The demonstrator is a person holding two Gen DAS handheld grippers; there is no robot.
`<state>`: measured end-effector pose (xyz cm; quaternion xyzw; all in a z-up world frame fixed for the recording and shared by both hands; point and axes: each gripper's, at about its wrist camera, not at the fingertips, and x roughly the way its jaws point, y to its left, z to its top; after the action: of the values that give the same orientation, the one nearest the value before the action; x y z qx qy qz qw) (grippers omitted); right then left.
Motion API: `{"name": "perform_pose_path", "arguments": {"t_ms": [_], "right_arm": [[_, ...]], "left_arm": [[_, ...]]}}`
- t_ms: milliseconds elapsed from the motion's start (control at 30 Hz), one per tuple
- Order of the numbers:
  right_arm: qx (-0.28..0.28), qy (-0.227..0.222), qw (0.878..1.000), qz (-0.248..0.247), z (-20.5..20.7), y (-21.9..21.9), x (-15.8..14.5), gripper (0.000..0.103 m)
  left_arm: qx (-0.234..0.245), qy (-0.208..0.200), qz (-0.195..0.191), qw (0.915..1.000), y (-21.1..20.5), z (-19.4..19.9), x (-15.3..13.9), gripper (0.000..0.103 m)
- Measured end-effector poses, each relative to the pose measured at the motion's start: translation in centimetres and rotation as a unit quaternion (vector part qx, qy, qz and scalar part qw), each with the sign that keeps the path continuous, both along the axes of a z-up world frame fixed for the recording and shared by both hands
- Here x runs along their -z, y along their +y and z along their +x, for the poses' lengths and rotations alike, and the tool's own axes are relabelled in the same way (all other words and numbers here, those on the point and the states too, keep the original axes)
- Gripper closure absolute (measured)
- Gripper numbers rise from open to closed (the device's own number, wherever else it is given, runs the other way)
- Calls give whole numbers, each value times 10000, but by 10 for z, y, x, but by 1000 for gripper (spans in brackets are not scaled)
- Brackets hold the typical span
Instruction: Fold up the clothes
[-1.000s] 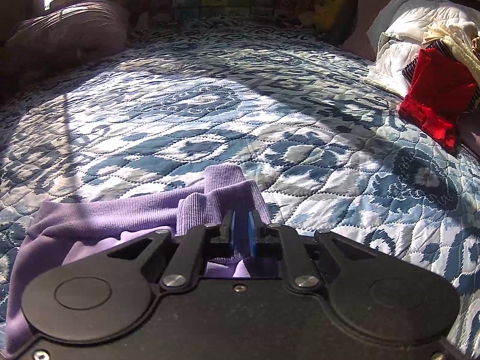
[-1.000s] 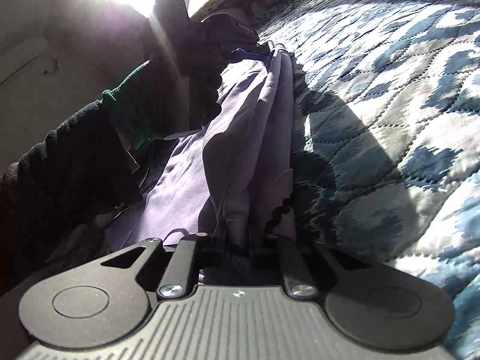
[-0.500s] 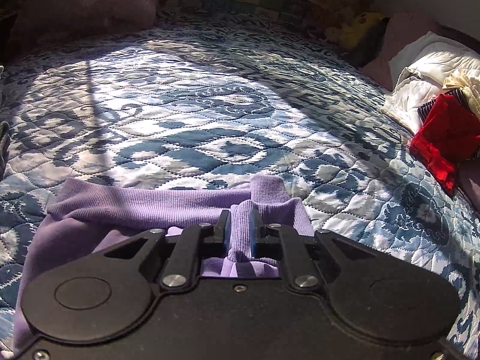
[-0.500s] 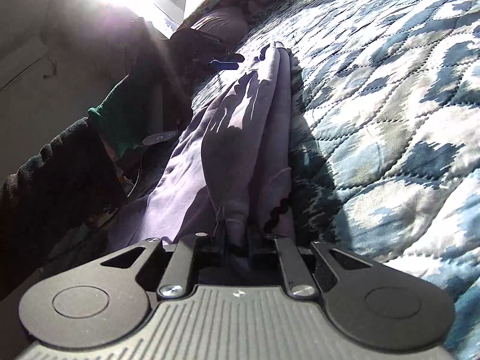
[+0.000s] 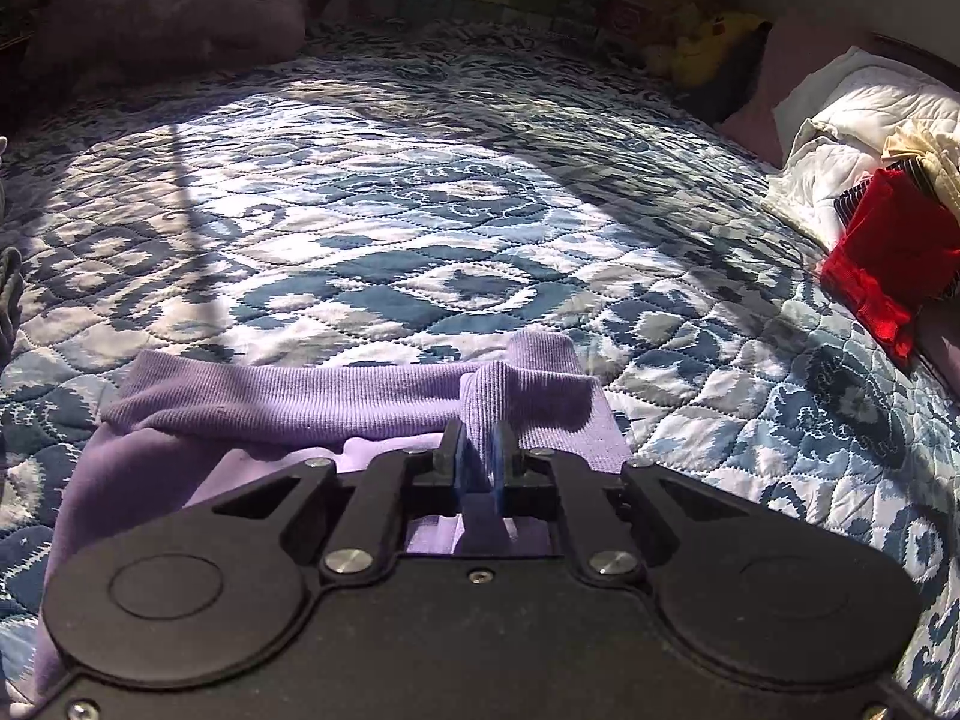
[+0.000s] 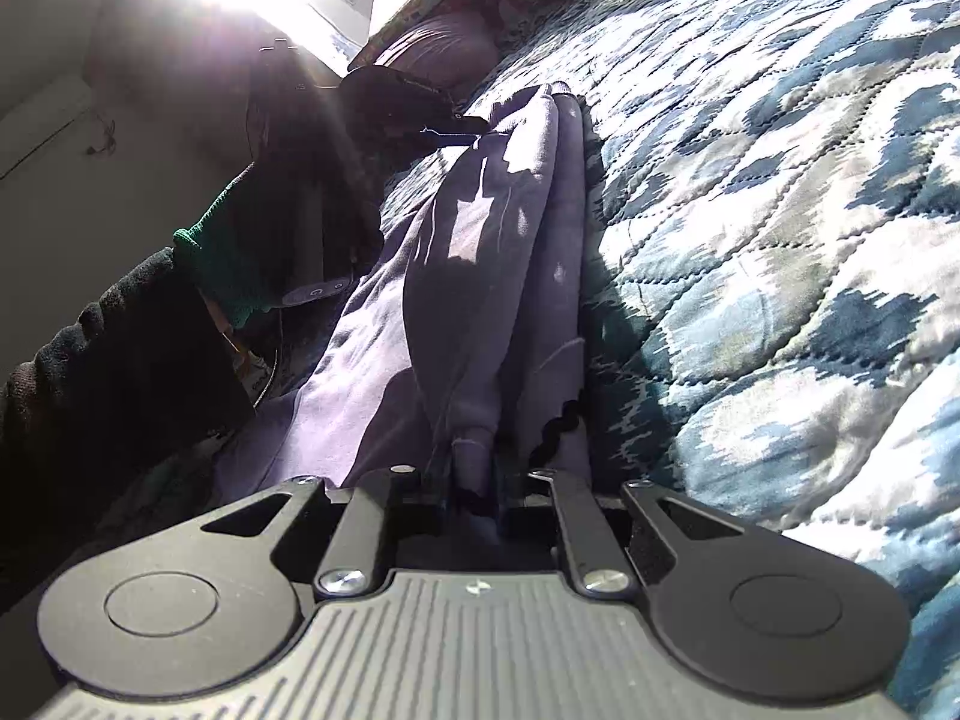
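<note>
Lowered since a second ago: purple garment (image 5: 288,402), its ribbed hem now lying flat in a band across the blue patterned quilt (image 5: 420,228) of the bed, no longer bunched and raised. Left hand-held gripper (image 5: 478,450) clamped narrow on a pinch of that ribbed hem, blue pads pressing the cloth from both sides. Right hand-held gripper (image 6: 474,480) likewise closed on a gathered edge of the same garment (image 6: 480,276), seen there stretched in long layered folds toward the far hand-held tool and a dark sleeve with a green cuff (image 6: 210,246). Stretched between the two grips, doubled lengthwise, resting near the bed's front edge (exact layering hard to read against the window glare). Red cloth (image 5: 888,264) and white bedding (image 5: 840,120) heaped well apart at the right; purple cushion (image 5: 168,6) and yellow plush toy (image 5: 714,42) along the far side. Judged to be mid-fold: setting the doubled garment down on the quilt. Next move likely calling for both grips released once the cloth lies flat, then a fresh pinch for a crosswise fold, hem kept straight to avoid dragging the layers askew.
</note>
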<state>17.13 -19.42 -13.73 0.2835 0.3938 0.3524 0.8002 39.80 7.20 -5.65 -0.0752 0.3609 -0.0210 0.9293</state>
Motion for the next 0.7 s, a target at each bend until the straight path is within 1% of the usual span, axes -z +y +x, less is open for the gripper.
{"name": "perform_pose_path", "arguments": {"t_ms": [33, 67, 100, 133, 200, 267, 333, 400, 433, 500, 533, 633, 667, 700], "right_arm": [[1, 4, 10000, 4, 0, 0, 0, 90], [2, 7, 10000, 7, 0, 0, 1, 90], [3, 14, 10000, 14, -1, -1, 1, 90], [2, 28, 10000, 27, 0, -2, 1, 90], [4, 76, 9999, 78, 1, -4, 2, 90], [22, 176, 9997, 190, 2, -7, 4, 90], [41, 260, 9993, 283, 4, -9, 6, 90], [6, 170, 9997, 178, 3, -5, 6, 90], [-23, 73, 9999, 68, 1, -2, 4, 90], [-42, -43, 10000, -77, -1, 2, 3, 90], [-40, -70, 9999, -96, -2, 2, 3, 91], [65, -105, 9999, 15, -5, -1, 3, 91], [122, -199, 9997, 12, -9, -1, 0, 89], [176, -316, 9993, -27, -13, -1, -3, 87]], "left_arm": [[48, 22, 102, 9999, -1, 1, 2, 92], [-39, -147, 363, 9992, -5, -4, -2, 85], [-135, -329, 635, 9973, -9, -10, -8, 85], [-58, -497, 693, 9963, -13, -18, -13, 85], [374, -575, 460, 9966, -26, -29, -18, 85], [969, -474, 621, 9922, -49, -32, -13, 85], [1227, -332, 985, 9870, -68, -27, 0, 85], [1266, 39, 1114, 9857, -78, -13, 19, 85], [1161, 229, 1242, 9852, -79, -6, 31, 85], [999, 198, 1065, 9891, -74, -3, 41, 85], [926, 243, 969, 9907, -72, -1, 40, 85], [1050, 341, 1135, 9874, -75, -3, 27, 85], [1035, 270, 1131, 9878, -74, -8, 19, 84], [1052, 74, 1083, 9885, -72, -19, 7, 84]]}}
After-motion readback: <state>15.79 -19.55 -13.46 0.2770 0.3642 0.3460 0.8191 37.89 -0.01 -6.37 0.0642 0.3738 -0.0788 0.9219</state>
